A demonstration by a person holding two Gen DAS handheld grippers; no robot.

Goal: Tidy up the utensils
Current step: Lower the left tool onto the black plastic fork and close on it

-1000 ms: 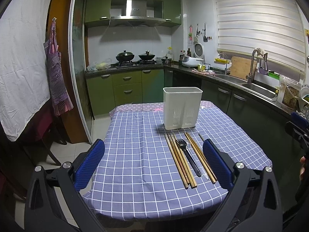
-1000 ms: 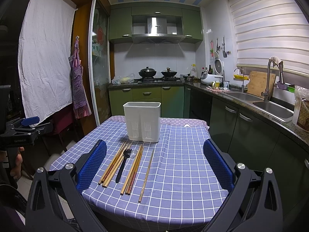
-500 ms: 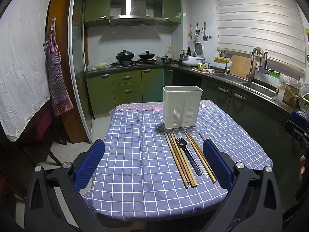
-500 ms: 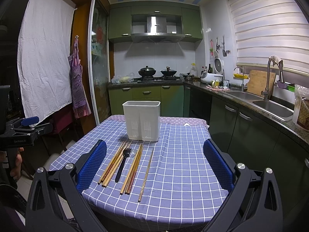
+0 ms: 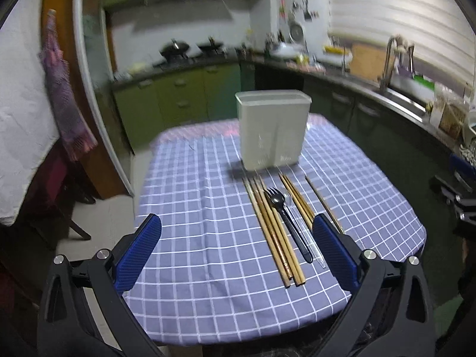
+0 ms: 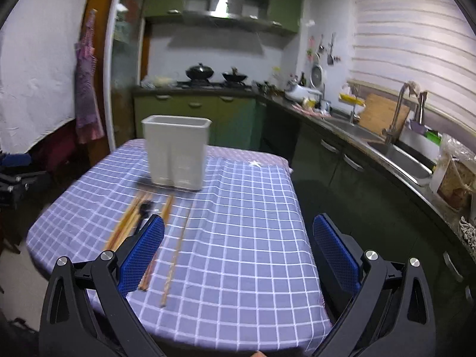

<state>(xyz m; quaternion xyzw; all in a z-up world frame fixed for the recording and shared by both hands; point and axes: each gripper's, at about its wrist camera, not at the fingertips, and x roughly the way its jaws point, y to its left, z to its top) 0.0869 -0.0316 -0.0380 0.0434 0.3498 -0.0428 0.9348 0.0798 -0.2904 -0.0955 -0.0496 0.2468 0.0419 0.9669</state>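
Currently both grippers, left (image 5: 236,245) & right (image 6: 238,250), spread wide, empty, at table (image 5: 190,196) near edge. Chopsticks (image 5: 272,229), fork (image 5: 287,220) lie before caddy (image 5: 272,129), mid-table.

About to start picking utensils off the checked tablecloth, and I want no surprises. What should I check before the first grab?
1. Left gripper open, empty: ok.
2. Right gripper open, empty: ok.
3. White utensil holder upright: ok.
4. Holder's compartments free: cannot tell, inside hidden.
5. Black fork lying among the chopsticks, reachable: ok.
6. Single chopstick apart from the bundle, easy first pick: ok.
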